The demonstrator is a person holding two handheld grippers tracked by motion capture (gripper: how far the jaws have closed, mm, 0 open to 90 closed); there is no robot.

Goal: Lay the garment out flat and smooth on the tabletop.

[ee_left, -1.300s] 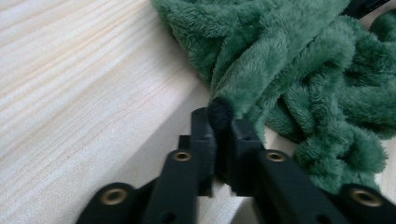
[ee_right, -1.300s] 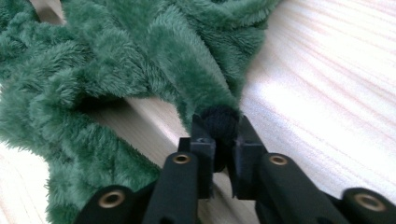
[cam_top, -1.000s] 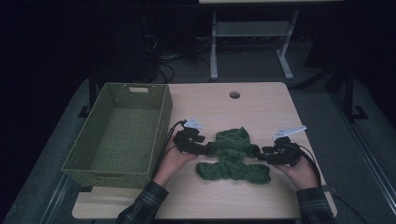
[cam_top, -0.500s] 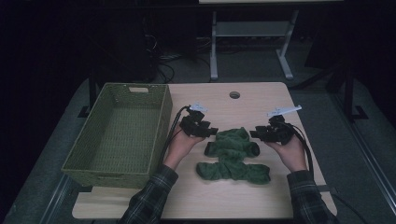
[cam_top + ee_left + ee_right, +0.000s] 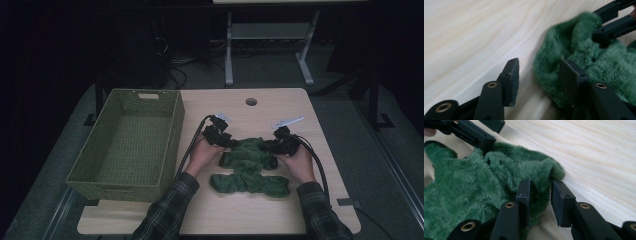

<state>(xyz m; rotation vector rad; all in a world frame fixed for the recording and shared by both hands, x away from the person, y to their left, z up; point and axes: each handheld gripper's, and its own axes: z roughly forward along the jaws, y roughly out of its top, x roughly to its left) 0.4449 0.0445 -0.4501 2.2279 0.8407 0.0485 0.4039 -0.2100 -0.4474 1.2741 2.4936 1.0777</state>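
A crumpled green fleece cloth (image 5: 250, 167) lies on the wooden table (image 5: 280, 107) in front of the person. My left gripper (image 5: 231, 144) sits at the cloth's far left corner. In the left gripper view its jaws (image 5: 540, 63) have been closing and still stand apart, with the cloth's edge (image 5: 604, 65) against the right pad only. My right gripper (image 5: 270, 147) is at the far right corner. Its jaws (image 5: 541, 184) have just been closing around a loose fold of the cloth (image 5: 474, 185), which is not pinched.
A green woven basket (image 5: 120, 187) stands on the table's left part, beside the left arm. A round cable hole (image 5: 251, 101) lies beyond the cloth. Each gripper view shows the other gripper's jaws (image 5: 614, 22) (image 5: 474, 132) across the cloth.
Both hands have moved from the cloth's sides to its far edge and in onto its far corners. Both pairs of jaws have narrowed.
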